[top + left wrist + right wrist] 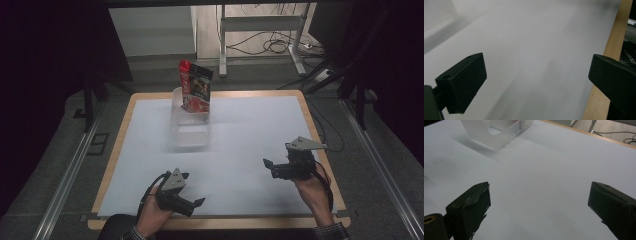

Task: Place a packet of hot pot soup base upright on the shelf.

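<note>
- Left tongs (192, 192) are held low over the near left part of the desk (250, 150), jaws spread wide with nothing between them.
- Right tongs (267, 167) are held over the near right part of the desk, jaws likewise spread wide and empty, pointing towards the desk's middle.
- Each pair of tongs is gripped by a hand entering from the near edge; the left hand (152, 215) and the right hand (315, 192) are both seen in the high view.
- In the left gripper view, bare white desk surface is seen between the jaws of the left tongs (536, 77), with the wooden desk edge (609, 57) running under the right-hand jaw.
- In the right gripper view, bare white surface is seen between the jaws of the right tongs (539, 202).
- A clear plastic box (190, 120) is seen standing on the far middle of the desk, well apart from both tongs; it is also seen at the top of the right gripper view (496, 132).
- A red and black snack bag (196, 86) is seen standing tilted in the far end of the box, its top rising well above the rim.
- Whether the bag touches the box floor cannot be told.
- The white sheet is framed by a wooden border on all sides seen.
</note>
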Motion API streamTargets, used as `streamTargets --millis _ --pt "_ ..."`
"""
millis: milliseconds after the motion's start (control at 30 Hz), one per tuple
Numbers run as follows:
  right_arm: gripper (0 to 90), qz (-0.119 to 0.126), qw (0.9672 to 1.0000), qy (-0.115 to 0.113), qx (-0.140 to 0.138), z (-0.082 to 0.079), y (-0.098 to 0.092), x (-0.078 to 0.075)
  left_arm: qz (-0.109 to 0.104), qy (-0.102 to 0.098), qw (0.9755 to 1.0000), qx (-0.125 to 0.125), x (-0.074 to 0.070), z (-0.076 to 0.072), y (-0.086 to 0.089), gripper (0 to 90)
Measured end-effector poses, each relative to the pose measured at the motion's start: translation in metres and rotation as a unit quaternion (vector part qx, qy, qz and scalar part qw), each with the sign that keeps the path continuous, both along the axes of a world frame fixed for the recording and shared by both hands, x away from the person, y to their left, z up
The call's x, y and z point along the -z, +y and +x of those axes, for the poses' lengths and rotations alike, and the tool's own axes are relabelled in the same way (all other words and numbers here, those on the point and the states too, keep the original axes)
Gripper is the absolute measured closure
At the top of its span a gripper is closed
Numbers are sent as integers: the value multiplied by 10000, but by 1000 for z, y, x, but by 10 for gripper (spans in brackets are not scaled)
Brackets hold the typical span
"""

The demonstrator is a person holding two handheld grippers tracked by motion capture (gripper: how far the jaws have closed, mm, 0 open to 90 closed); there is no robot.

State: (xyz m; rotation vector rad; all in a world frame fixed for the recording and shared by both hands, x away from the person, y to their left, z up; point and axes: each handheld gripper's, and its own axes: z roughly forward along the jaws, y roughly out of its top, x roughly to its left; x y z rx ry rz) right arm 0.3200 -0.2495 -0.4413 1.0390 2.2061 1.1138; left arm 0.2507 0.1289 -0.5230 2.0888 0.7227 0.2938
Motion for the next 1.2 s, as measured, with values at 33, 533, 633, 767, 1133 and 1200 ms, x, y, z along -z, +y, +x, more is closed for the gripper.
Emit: streamTargets --millis 33,533,633,767,1133,1200 --pt "44 -30 10000 -2 25 -2 -2 1 20 19 10000 15 0 0 0 14" --pt "39 6 9995 -143 283 -33 -35 10 43 17 10000 44 1 0 -2 15" --pt "37 -9 9991 -193 380 -42 -43 14 68 -15 10000 37 1 0 -2 15" --pt "37 -27 9984 -252 508 -55 -55 19 95 -47 9999 33 2 0 -3 15" --pt "34 19 9966 89 815 -71 -79 37 176 -74 9998 19 3 1 -4 15" --pt "28 44 9964 99 843 -71 -81 37 167 -78 9998 17 3 1 -4 15"
